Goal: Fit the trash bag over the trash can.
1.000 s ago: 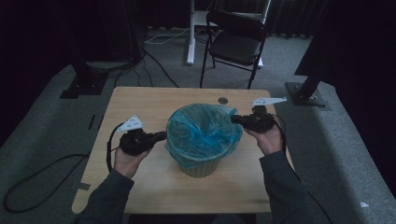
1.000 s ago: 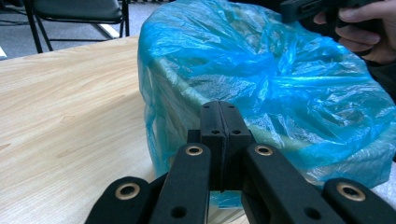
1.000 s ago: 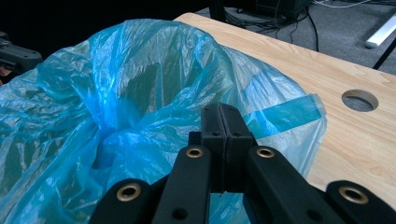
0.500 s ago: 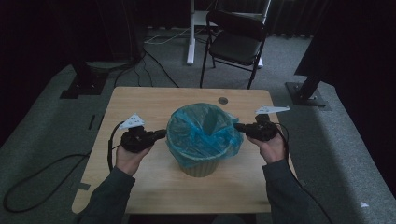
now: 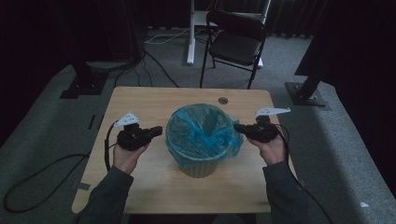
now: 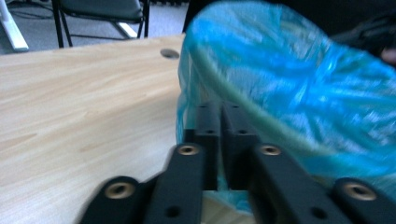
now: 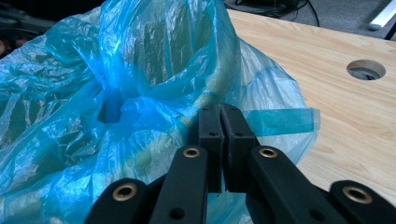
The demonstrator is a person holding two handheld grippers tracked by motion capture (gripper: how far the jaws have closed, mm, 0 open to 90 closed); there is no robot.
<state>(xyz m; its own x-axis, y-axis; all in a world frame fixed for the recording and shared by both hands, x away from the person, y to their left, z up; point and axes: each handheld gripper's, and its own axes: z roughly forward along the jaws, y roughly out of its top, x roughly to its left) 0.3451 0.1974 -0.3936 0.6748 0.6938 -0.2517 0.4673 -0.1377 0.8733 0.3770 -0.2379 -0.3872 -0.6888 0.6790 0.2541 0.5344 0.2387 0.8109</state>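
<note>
a pale bin (image 5: 200, 164) lined with a blue bag (image 5: 203, 133) stands in the middle of the wooden table (image 5: 140, 100), between the two grippers. the left gripper (image 5: 156, 131) sits just beside the bag's left edge, the right gripper (image 5: 239, 128) at its right edge. in the left gripper view its jaws are pressed together, tips against the bag (image 6: 289, 88). the right gripper view shows its jaws also together at the bag's overhang (image 7: 140, 93), and a round hole (image 7: 366, 69) in the tabletop.
</note>
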